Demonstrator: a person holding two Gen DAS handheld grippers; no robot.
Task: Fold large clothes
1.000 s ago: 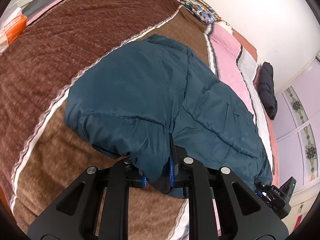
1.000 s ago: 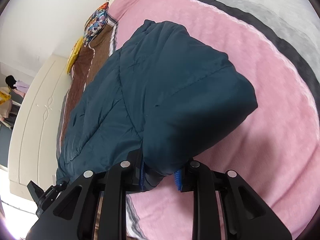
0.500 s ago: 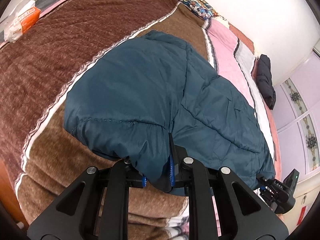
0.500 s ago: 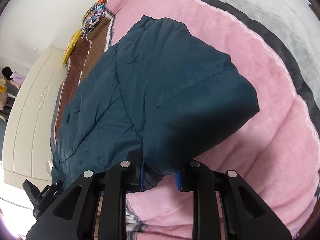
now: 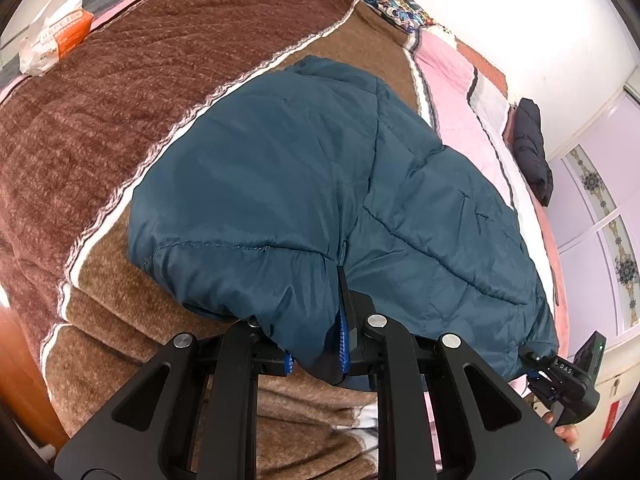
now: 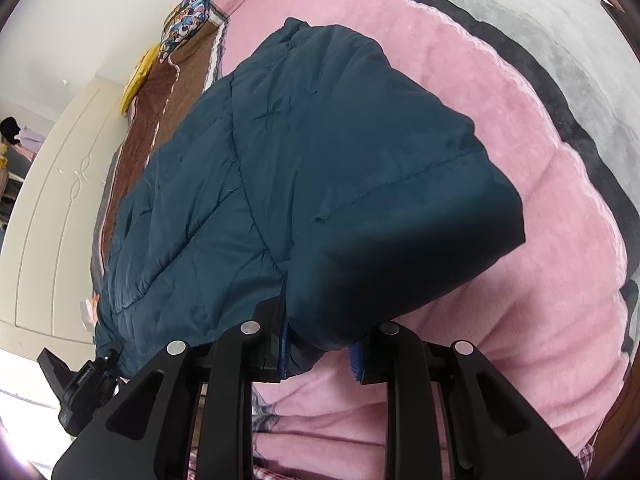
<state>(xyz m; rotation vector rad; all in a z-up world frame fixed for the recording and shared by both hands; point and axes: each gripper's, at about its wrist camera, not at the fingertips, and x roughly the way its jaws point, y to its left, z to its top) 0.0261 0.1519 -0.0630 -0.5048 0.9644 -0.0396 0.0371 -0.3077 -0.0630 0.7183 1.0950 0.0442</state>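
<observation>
Since a second ago the left gripper (image 5: 316, 354) has slid sideways, so more of the brown blanket (image 5: 120, 128) and an orange packet (image 5: 60, 40) show on its far left. It stays pinched on one near corner of the teal padded jacket (image 5: 304, 184), which lies on the bed. The right gripper (image 6: 320, 354), clamped on the other corner over the pink blanket (image 6: 520, 128), has hardly moved, so the hem is probably being squared for the next fold.

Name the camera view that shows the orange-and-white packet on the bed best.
The left wrist view: the orange-and-white packet lies at the upper left on the brown blanket, fully visible. The right wrist view shows none of it, only the blue jacket on the pink blanket.
</observation>
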